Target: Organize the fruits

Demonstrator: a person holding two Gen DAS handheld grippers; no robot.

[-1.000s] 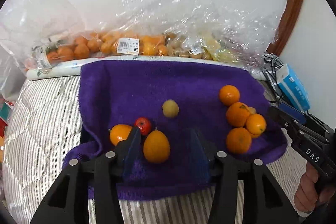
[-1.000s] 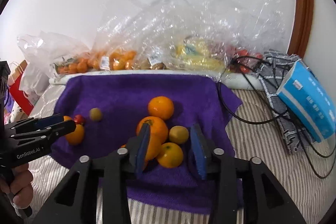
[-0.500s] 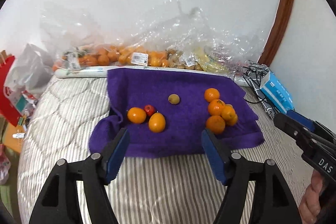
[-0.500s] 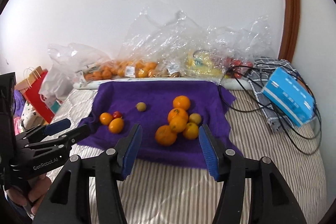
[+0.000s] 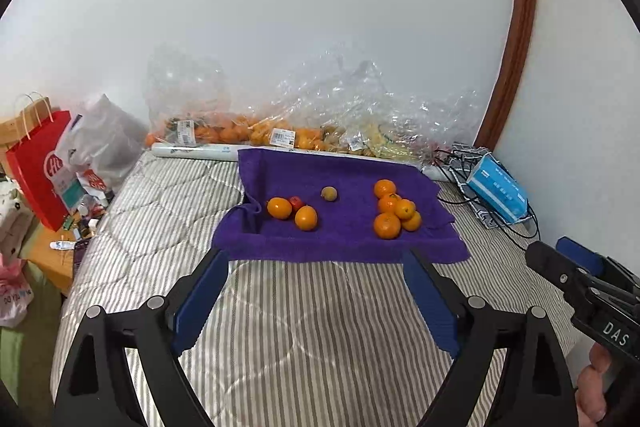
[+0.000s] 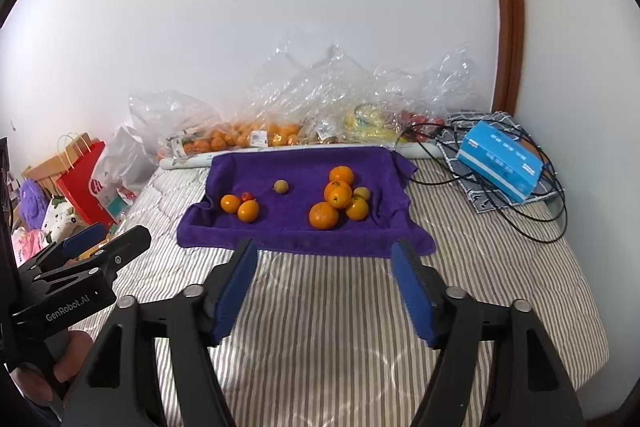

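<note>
The fruit lies on the purple towel (image 5: 352,227) in 2 groups, with 1 piece between them. On the towel's left side sit 2 orange fruits (image 5: 279,207) touching a small red fruit (image 5: 296,203). Near the middle, toward the wall, a small green-brown fruit (image 5: 329,193) sits alone, apart from both groups. On the right is a pile of oranges (image 5: 394,213), touching one another, with a yellowish one tucked at its far right in the right wrist view.

All of it lies ahead of and below both claws, well apart from them: striped bedding (image 5: 312,327) shows between the fingertips and the towel's near edge. The left gripper (image 5: 316,295) lines up nearer the left group; the right gripper (image 6: 326,283) sits straight in front of the orange pile (image 6: 340,203), so each hand is the nearer one for its own side. The lone fruit lies about midway, slightly closer to the left claw's line. None of the fruit has a clear long axis; all are roundish, so approach angle matters little.

Both claws have just been opening and now stand wide, with nothing between the blue pads (image 5: 200,301). The left looks wider than the right.

Judging by the layout, the sorting seems nearly done, with the lone fruit perhaps still to be placed.
</note>
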